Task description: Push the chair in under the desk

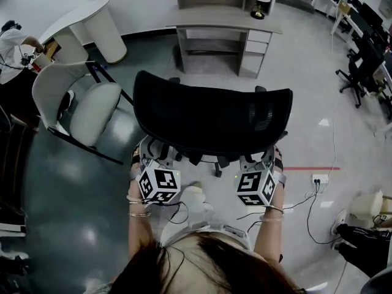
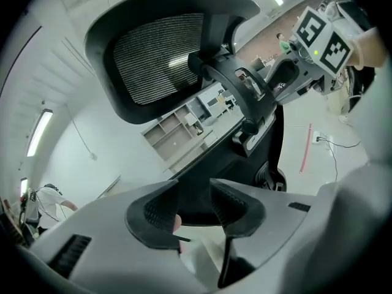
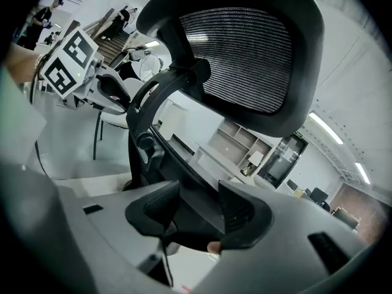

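Black chair [image 1: 211, 118] stands well short of tabletop [image 1: 214, 18], person behind it. Left gripper [image 2: 195, 208], right gripper [image 3: 199, 212]: fingers part-spread, clamped on backrest's lower edge. Push level, straight ahead; keep both sides even, avoid swivel.

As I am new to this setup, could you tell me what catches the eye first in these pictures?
A black mesh chair fills the middle of the head view, its back toward the person. The left gripper and right gripper sit at its lower back edge, which runs between each one's jaws. A desk stands ahead across the floor.
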The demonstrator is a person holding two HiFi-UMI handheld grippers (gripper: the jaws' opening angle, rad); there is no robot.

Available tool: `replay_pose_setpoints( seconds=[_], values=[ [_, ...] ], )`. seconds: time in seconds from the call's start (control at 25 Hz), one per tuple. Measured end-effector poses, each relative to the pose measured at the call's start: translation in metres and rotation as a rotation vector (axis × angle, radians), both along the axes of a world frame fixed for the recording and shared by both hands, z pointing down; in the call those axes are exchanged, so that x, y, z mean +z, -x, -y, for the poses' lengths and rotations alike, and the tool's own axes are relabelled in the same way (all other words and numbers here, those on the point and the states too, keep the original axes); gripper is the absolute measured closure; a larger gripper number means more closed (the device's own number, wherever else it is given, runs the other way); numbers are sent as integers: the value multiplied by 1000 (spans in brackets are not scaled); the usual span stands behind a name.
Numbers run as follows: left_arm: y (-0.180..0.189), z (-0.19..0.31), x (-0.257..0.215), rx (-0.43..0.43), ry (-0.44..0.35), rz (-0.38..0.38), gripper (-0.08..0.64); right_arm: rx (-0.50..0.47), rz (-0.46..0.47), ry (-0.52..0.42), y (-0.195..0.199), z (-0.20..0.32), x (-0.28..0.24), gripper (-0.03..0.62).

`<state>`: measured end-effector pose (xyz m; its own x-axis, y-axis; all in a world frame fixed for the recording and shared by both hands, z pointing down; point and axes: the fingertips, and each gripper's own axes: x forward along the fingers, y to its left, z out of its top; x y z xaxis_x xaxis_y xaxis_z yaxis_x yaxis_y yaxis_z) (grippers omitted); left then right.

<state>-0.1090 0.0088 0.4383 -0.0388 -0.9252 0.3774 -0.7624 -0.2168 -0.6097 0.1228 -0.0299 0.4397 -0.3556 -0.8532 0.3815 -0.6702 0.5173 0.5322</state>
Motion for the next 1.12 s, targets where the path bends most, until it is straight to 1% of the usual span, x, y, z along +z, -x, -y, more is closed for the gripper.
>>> replay_pose_setpoints(
  seconds=[0.24, 0.52, 0.64, 0.8, 1.0, 1.12],
  values=[
    [1, 9, -11, 13, -24, 23, 387, 4, 0, -1, 0, 1, 1, 387],
    [3, 20, -13, 45, -10, 56, 348, 10, 9, -5, -2, 6, -1, 387],
    [1, 26, -11, 69, 3, 86, 331, 15, 8, -3, -3, 7, 0, 387],
    [-1, 31, -9, 101, 43, 99, 327, 16, 4, 3, -4, 10, 1, 387],
    [-9, 34, -6, 144, 113, 72, 328, 15, 1, 14, -8, 14, 0, 387],
    [-11, 34, -5, 157, 132, 48, 328, 15, -1, 17, -9, 16, -1, 387]
  ],
)
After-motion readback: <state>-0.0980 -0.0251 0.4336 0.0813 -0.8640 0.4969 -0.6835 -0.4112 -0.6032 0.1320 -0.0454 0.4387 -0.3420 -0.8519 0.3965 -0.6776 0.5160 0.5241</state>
